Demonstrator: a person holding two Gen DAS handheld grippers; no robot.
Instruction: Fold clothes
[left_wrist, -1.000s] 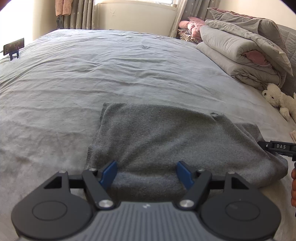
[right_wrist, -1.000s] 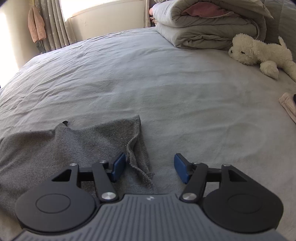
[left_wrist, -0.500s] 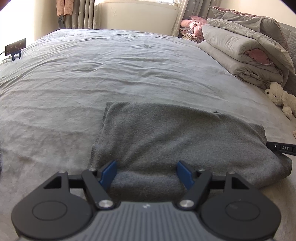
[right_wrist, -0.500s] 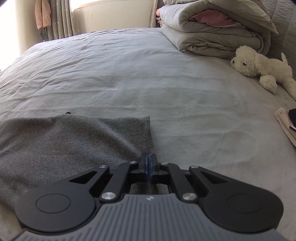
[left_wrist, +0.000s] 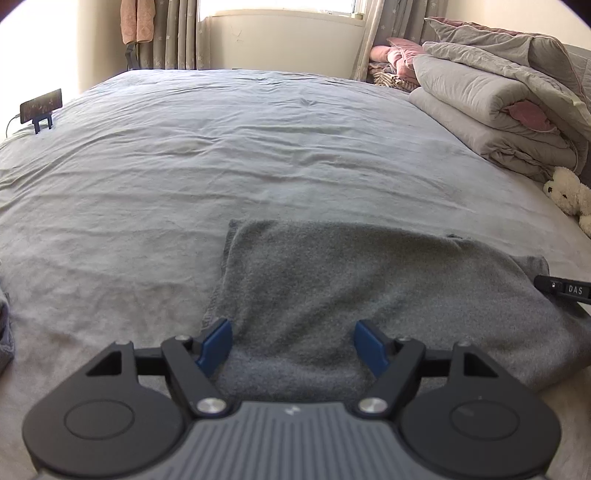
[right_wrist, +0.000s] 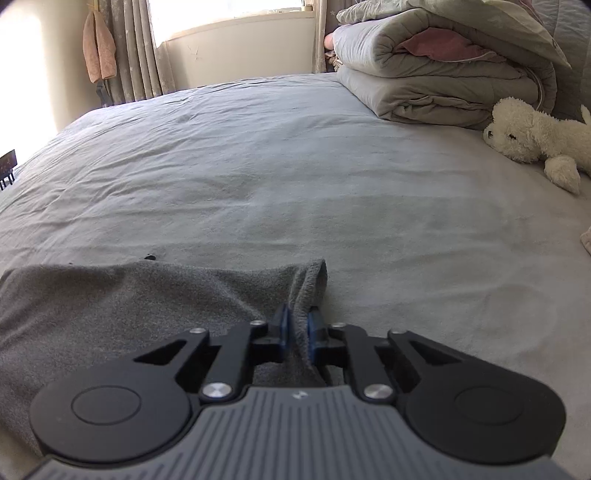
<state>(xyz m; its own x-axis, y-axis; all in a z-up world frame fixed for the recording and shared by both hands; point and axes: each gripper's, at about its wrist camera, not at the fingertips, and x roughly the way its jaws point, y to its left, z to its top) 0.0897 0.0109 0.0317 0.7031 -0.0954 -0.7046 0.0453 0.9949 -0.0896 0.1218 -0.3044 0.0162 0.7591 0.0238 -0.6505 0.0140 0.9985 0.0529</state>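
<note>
Grey garment (left_wrist: 369, 295) lying on bed (left_wrist: 258, 155); right tool (right_wrist: 297, 326) just closing, pinching its right edge; left tool (left_wrist: 293, 345) gaping over near edge, needing matching pinch before lifting evenly

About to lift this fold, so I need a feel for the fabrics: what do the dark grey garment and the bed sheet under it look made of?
The dark grey garment looks like fleece or brushed knit: matte, fuzzy nap, soft thick folds where the right gripper pinches its edge. The bed sheet looks like smooth woven cotton or a blend: flat, fine sharp creases, no pile. Exact fibres cannot be told.
</note>
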